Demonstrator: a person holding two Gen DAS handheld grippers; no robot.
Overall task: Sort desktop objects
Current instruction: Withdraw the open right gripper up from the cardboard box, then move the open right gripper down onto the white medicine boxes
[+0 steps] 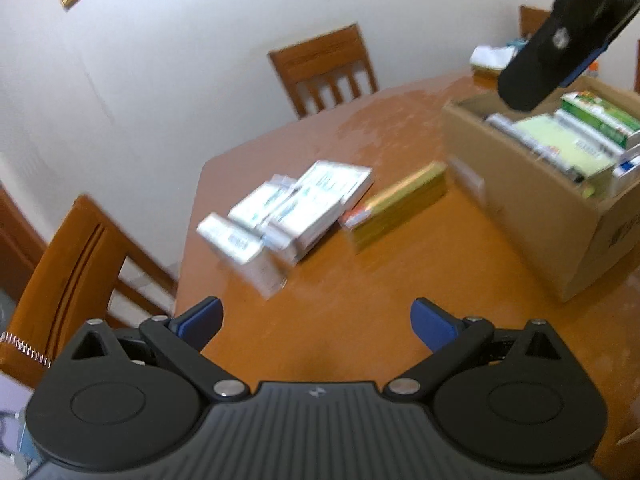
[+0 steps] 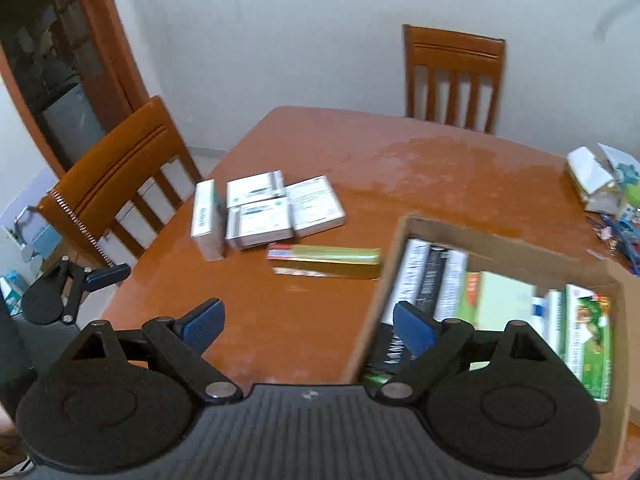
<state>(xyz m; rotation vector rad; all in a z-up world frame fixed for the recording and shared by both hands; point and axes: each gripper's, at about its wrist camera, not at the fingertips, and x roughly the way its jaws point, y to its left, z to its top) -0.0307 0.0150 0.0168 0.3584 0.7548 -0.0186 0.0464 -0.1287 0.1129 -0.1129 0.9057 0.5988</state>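
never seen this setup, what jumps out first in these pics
The open cardboard box, packed with upright books and packets, sits at the right of the wooden table. Left of it lie a gold box and a cluster of white boxes. The right gripper is open and empty.

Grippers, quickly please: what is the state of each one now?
Left gripper: open, holding nothing, above the table.
Right gripper: open, holding nothing, at the cardboard box.

Boxes [image 2: 256, 208] left of carton [image 2: 404, 224] (on table [image 2: 420, 168])
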